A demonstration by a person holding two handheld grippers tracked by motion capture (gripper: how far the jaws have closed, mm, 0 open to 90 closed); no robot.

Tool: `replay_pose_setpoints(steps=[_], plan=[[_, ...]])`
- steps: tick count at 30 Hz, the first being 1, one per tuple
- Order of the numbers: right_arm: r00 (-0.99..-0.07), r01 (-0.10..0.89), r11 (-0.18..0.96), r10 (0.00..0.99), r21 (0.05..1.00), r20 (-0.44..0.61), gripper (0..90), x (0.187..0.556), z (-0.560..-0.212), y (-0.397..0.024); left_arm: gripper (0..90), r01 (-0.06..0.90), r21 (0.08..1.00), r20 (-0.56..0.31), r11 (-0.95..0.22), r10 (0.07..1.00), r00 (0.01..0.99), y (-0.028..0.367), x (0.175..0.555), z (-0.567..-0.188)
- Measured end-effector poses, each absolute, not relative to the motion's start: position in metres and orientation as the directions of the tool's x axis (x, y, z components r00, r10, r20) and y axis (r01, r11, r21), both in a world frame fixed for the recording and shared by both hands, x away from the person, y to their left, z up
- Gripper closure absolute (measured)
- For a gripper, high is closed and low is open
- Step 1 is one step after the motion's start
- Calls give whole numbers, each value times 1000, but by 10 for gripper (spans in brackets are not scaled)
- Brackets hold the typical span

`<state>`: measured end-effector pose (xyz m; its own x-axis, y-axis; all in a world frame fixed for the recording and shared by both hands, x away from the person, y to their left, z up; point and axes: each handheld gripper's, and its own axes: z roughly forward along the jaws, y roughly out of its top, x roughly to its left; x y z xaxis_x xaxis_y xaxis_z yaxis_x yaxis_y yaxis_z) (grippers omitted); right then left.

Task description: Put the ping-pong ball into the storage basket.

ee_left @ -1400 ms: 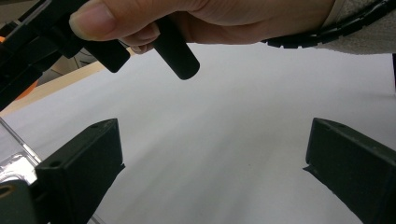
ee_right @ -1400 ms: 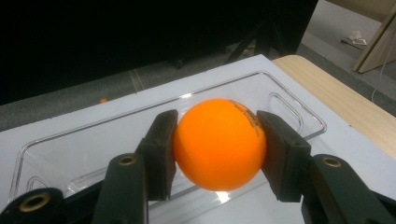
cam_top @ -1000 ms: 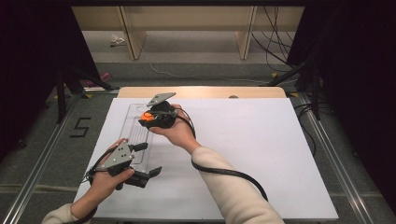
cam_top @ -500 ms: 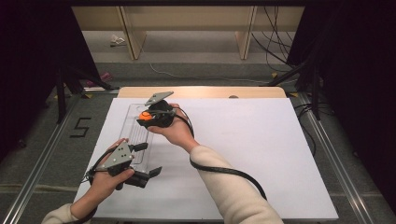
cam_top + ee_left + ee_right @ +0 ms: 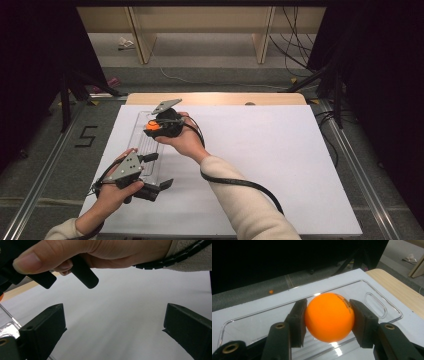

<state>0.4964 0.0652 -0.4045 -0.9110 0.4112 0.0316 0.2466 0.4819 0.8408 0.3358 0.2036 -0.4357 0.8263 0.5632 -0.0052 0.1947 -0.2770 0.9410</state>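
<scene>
The right gripper (image 5: 327, 322) is clenched on an orange ball (image 5: 329, 317), one black jaw pressed against each side of it; dark printed lettering shows on the ball's upper right. In the high view, the right gripper (image 5: 159, 126) holds the ball (image 5: 152, 126) above the far part of a clear plastic tray (image 5: 142, 145), which lies lengthwise on the left side of the white table sheet (image 5: 280, 160). The right gripper view shows the tray (image 5: 372, 302) directly beneath the ball, with a slot-shaped handle cut-out at one end. The left gripper (image 5: 155, 172) sits at the tray's near end, its jaws standing wide apart and holding nothing. In the left gripper view, the right hand (image 5: 82, 252) is seen above the bare sheet, and the tray's edge (image 5: 7, 325) lies beside the left jaw.
</scene>
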Motion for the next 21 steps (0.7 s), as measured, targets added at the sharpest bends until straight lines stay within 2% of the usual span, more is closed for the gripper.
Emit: replay_pose_setpoints(steps=[21], plan=[[-915,249,493,401,834,37,515,499,-405,73,34,193,941,-4,-279,559,829,203,336,-436]])
